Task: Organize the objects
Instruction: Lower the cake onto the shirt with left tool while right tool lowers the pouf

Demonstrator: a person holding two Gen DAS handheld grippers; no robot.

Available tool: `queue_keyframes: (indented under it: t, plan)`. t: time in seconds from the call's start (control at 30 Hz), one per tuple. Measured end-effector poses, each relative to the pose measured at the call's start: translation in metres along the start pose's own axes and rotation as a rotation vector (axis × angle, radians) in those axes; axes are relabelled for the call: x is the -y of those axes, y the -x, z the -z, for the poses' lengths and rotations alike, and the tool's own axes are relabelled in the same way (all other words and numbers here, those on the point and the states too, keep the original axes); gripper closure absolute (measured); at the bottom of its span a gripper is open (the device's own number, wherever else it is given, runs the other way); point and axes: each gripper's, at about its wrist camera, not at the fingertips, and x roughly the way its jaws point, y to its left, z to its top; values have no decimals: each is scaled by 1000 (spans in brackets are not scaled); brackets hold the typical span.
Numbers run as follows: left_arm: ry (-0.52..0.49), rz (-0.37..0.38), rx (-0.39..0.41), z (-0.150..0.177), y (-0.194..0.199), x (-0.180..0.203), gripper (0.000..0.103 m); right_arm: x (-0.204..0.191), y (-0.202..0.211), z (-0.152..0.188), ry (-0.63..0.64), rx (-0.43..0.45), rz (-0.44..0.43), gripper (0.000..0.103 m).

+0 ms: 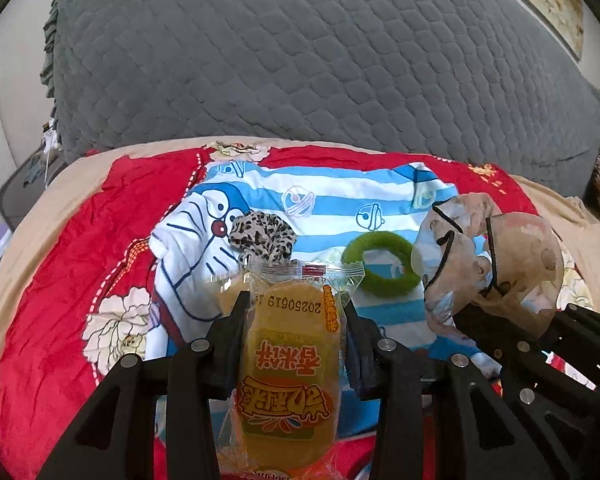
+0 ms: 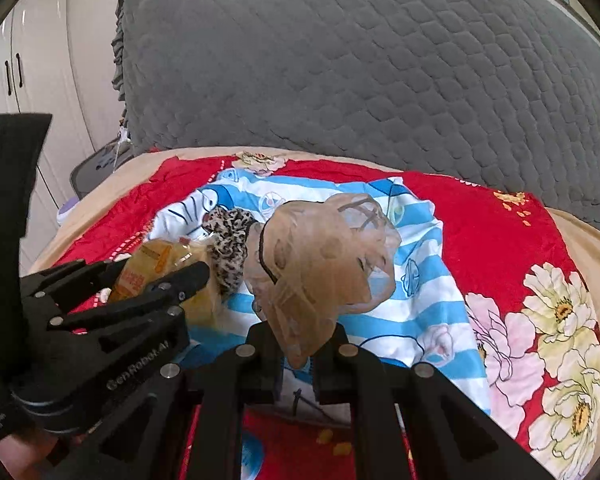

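Snack packet [image 1: 290,364] was clamped in the left gripper [image 1: 294,312]. The right gripper [image 2: 300,344] held a beige mask [image 2: 324,264] above the striped cloth [image 2: 420,280].

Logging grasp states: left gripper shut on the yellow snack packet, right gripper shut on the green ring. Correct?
Not quite. The right gripper is shut on the tan plastic bag, as the right wrist view shows. The green ring lies loose on the striped cloth. The left gripper holds the yellow snack packet.

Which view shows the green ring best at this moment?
The left wrist view. There the green ring lies whole and unobstructed on the striped cartoon cloth, to the right of the snack packet held in the left tool. In the right wrist view I cannot find it; the bag held by the right tool probably hides it.
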Motion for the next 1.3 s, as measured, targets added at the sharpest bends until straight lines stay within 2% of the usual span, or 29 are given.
queue_keyframes:
  t: [0.47,0.8,1.1,1.23,1.3]
  plan:
    - [-4,-7,-46,12,-42,1,61,6,-48,17,-11,-83,-4,93]
    - [-39,-30,-42,13,-54,8,61,10,-69,29,-28,-138,-6,93]
    - [-78,-56,-29,14,-59,15,59,17,-75,32,-60,-153,-4,90]
    - [-87,-62,-28,15,-60,15,54,20,-76,33,-70,-152,0,88]
    - [-88,-59,-30,16,-59,16,47,21,-75,34,-75,-151,0,86]
